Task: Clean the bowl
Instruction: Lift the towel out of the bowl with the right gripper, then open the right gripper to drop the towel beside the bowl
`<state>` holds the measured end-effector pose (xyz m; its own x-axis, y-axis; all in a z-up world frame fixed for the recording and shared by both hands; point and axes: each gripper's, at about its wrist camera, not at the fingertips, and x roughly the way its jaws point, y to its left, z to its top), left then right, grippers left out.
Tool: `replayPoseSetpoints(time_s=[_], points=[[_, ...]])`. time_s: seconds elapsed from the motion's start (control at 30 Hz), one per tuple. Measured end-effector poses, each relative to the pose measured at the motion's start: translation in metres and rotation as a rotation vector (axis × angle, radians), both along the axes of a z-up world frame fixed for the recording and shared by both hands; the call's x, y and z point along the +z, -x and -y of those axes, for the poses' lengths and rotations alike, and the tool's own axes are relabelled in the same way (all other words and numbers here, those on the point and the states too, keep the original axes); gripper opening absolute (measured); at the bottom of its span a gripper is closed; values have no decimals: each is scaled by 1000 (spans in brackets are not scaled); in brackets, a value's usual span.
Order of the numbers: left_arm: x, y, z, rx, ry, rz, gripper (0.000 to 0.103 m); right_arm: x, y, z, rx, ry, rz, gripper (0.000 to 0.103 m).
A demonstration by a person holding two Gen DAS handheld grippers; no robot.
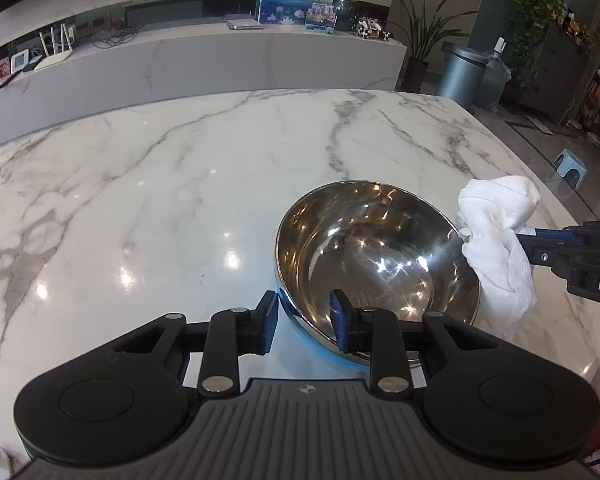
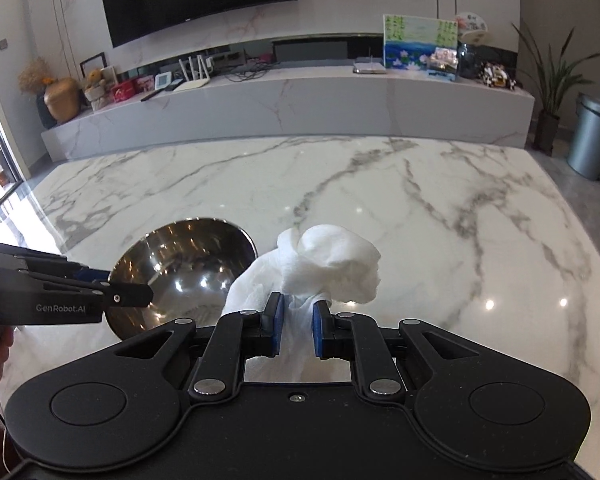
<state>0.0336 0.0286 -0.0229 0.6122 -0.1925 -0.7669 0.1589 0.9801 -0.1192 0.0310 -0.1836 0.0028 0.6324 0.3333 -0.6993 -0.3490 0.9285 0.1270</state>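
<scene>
Left wrist view: the left gripper [image 1: 304, 322] is nearest, and its jaws stand a little apart over the near rim of the bowl [image 1: 376, 268]. One blue pad is outside the rim and the other is inside; whether they press on the rim I cannot tell. The bowl is shiny steel with a light blue outside, and it is tilted, with its opening turned toward the camera. It sits on the white marble worktop [image 1: 180, 184], near the right edge. Just to the right of the bowl, the right gripper [image 1: 524, 240] comes in from the right side. Its jaws are closed on a crumpled white cloth [image 1: 500, 248], which touches the right rim of the bowl. In the right wrist view the same cloth [image 2: 320, 268] is pinched between the two blue pads, and the bowl [image 2: 188, 268] lies to the left of it. Far behind the worktop stand a long marble shelf [image 1: 220, 60] and a grey bin [image 1: 462, 76].
</scene>
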Motion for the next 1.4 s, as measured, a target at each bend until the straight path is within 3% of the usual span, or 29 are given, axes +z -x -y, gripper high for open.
replayPoseSetpoints(time_s=[0.37, 0.67, 0.83, 0.93, 1.07, 1.13, 1.27, 1.4], points=[[-3, 5, 10, 3, -52, 9, 26, -18, -8, 9, -9, -118, -76, 13], [-4, 7, 7, 8, -55, 8, 26, -36, -13, -6, 34, -67, -105, 13], [-3, 6, 5, 3, -52, -3, 26, -33, -9, -12, 54, 38, -68, 14], [-3, 5, 5, 1, -50, -8, 26, -24, 2, -14, 77, 119, -4, 20], [-2, 7, 5, -3, -46, -8, 26, -14, 13, -9, 75, 128, 50, 41], [-1, 7, 5, -8, -42, -12, 26, -10, 17, -5, 69, 107, 72, 42], [-2, 8, 7, -16, -52, -16, 26, -5, 24, -7, 117, 55, 54, 50], [-2, 9, 8, -14, -58, -16, 26, -19, 27, -19, 119, 105, 16, 59]])
